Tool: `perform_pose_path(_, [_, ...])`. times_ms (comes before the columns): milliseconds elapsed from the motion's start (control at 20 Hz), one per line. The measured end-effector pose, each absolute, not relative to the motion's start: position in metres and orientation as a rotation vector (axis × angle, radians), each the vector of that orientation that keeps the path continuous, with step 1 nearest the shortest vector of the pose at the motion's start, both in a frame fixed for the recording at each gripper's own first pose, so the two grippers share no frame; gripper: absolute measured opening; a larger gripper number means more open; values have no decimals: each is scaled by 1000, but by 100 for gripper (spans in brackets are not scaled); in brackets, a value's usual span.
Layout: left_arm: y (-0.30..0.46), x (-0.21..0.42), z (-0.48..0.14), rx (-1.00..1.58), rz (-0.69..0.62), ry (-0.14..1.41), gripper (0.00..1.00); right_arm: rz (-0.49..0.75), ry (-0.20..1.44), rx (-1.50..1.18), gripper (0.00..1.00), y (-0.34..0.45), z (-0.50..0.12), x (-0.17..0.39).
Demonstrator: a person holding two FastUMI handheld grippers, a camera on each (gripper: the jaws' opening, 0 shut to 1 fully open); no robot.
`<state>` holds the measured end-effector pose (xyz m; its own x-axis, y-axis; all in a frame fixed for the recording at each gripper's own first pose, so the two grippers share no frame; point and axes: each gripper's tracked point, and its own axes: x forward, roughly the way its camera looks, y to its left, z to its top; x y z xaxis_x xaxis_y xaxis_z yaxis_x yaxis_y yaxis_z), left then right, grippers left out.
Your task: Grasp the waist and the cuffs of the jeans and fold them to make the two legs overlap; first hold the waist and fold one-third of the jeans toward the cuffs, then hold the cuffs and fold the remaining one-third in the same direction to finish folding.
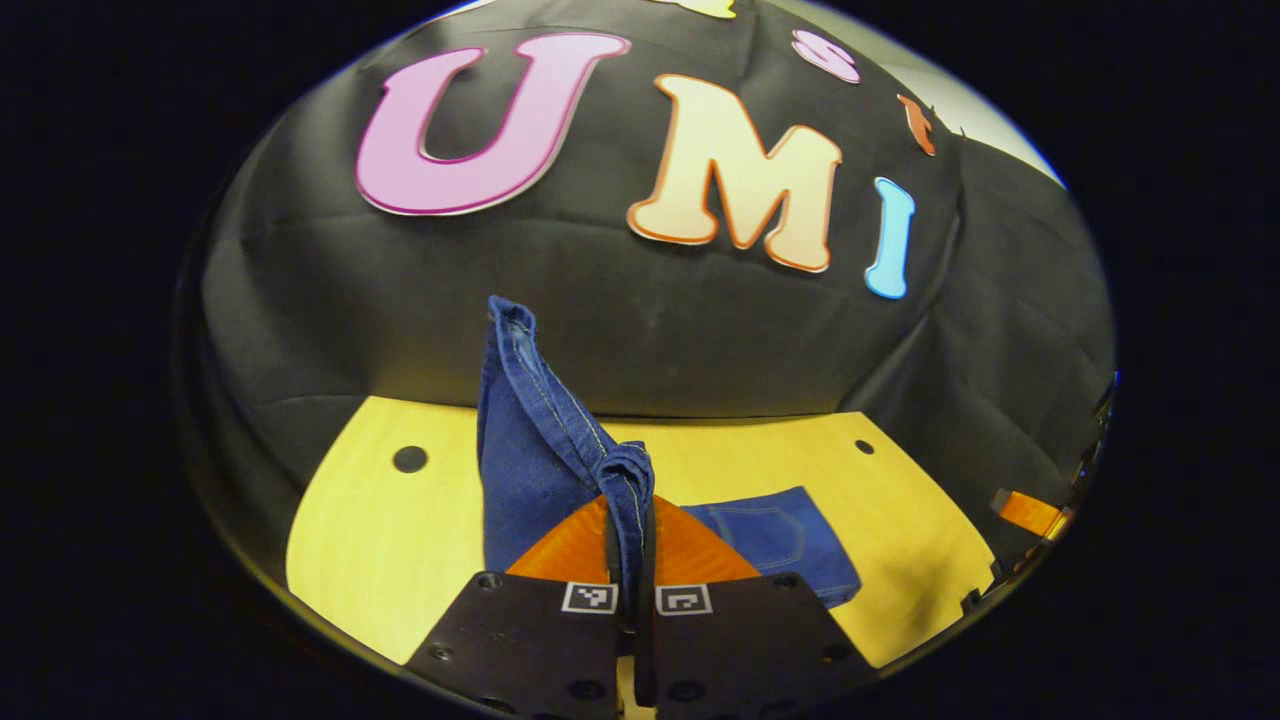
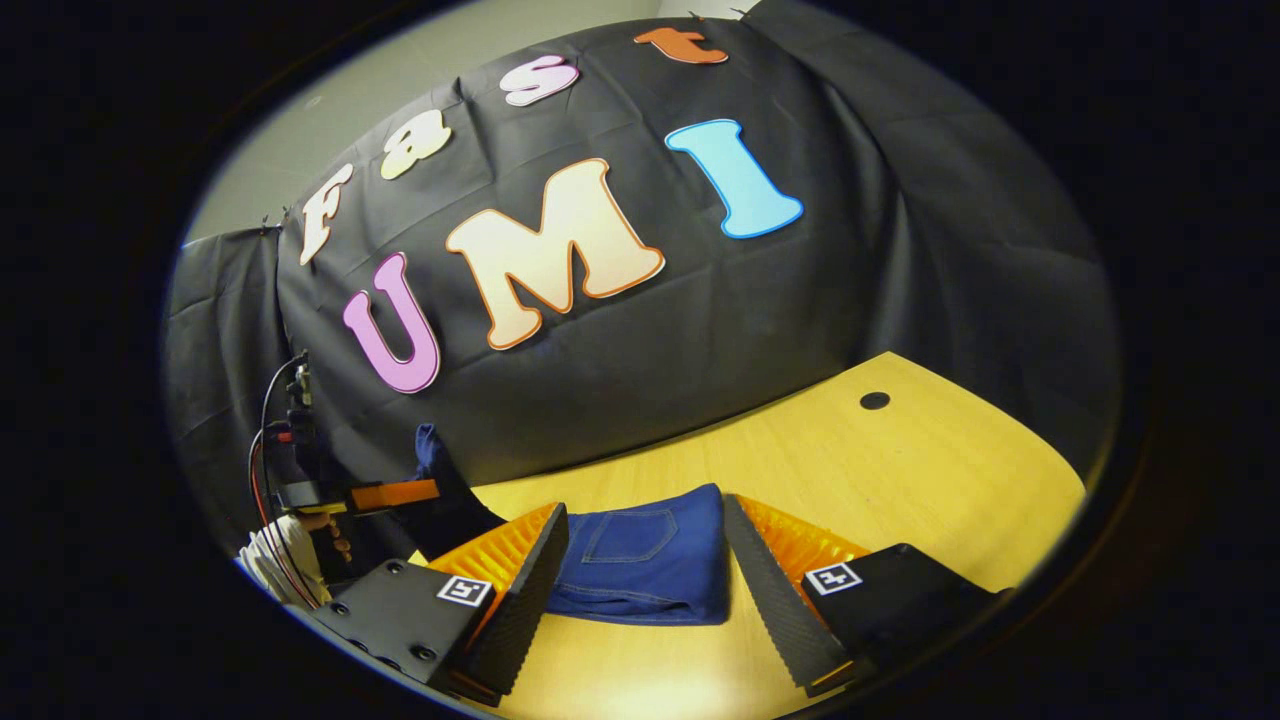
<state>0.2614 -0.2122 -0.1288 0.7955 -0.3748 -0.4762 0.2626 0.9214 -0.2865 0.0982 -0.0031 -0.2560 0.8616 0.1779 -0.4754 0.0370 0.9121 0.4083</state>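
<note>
The blue jeans point(image 1: 780, 540) lie partly folded on the yellow wooden table point(image 1: 400, 540), back pocket facing up. My left gripper point(image 1: 630, 530) is shut on a stitched edge of the denim point(image 1: 530, 420) and holds it up above the table, so the cloth stands in a tall fold. In the right gripper view the pocket part of the jeans point(image 2: 650, 565) lies flat just beyond my right gripper point(image 2: 645, 510), which is open with its fingers wide apart and nothing between the pads. The left gripper point(image 2: 390, 495) shows at far left there, with raised denim point(image 2: 440, 480) beside it.
Round holes sit in the table point(image 2: 900, 470) near its back edge: one hole point(image 1: 409, 459) on the left and another hole point(image 2: 874, 400) on the right. A hand point(image 2: 320, 530) and cables point(image 2: 265, 440) are at the far left. The black cloth wall stands close behind.
</note>
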Motion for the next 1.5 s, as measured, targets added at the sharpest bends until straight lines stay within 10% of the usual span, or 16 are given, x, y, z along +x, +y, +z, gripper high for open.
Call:
perform_pose_path(600, [-355,240,-214,-239,-406,630,3,131,586,414,98,-44,-275,82])
perform_pose_path(650, [-353,234,-202,-245,-392,613,10,125,575,410,98,-44,-272,85])
perform_pose_path(800, [-335,229,-149,-183,-336,448,100,113,472,389,98,-37,-241,86])
perform_pose_path(1500, [-198,56,23,-51,-225,107,95,196,122,154,97,86,-87,-28])
